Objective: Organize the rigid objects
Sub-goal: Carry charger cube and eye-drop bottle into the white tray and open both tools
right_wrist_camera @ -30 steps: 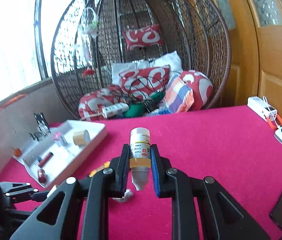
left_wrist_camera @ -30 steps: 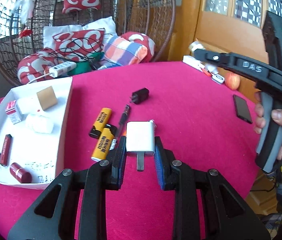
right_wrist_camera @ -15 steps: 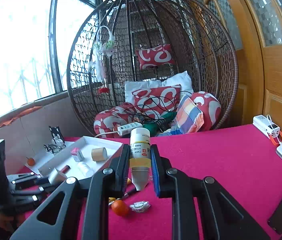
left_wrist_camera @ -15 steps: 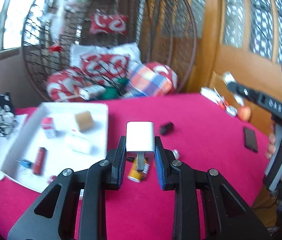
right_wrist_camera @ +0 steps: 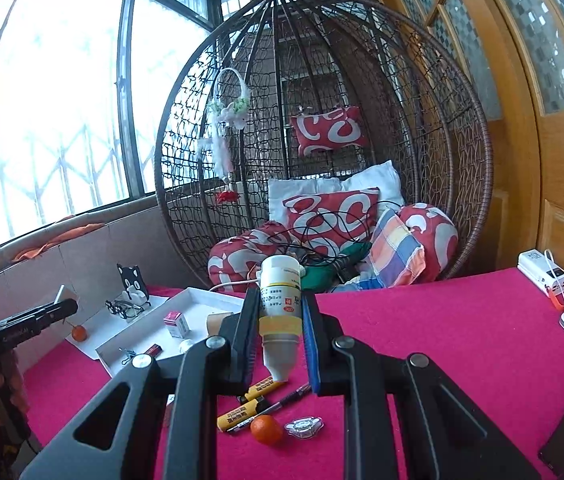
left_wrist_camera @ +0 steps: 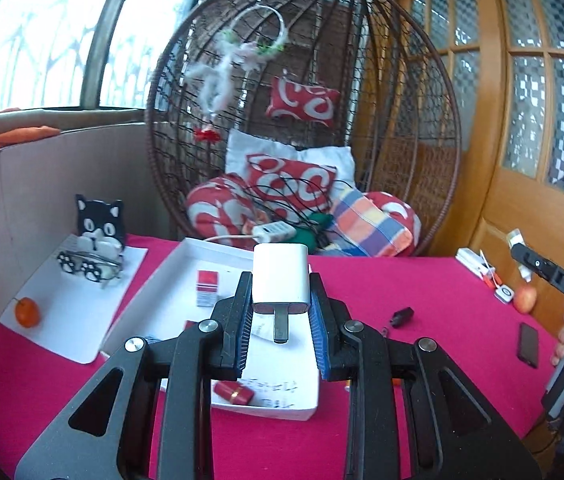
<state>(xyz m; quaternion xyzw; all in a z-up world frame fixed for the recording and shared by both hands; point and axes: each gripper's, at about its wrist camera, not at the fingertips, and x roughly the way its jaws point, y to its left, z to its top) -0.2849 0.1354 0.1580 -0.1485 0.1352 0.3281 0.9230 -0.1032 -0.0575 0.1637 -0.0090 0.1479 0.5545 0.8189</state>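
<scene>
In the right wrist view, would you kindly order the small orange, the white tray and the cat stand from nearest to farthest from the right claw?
1. Orange: on the cloth just below the right claw.
2. White tray: farther back, to the left.
3. Cat stand: beyond the tray, by the wall.

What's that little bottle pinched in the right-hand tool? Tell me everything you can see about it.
The bottle is small, white and plastic-looking, with a white printed label and a yellow band lower down. It hangs upside down, its tapered white cap pointing at the pink tablecloth without touching it. The right hand-held gripper clamps its sides between blue-padded fingers. Nothing else touches it.
</scene>
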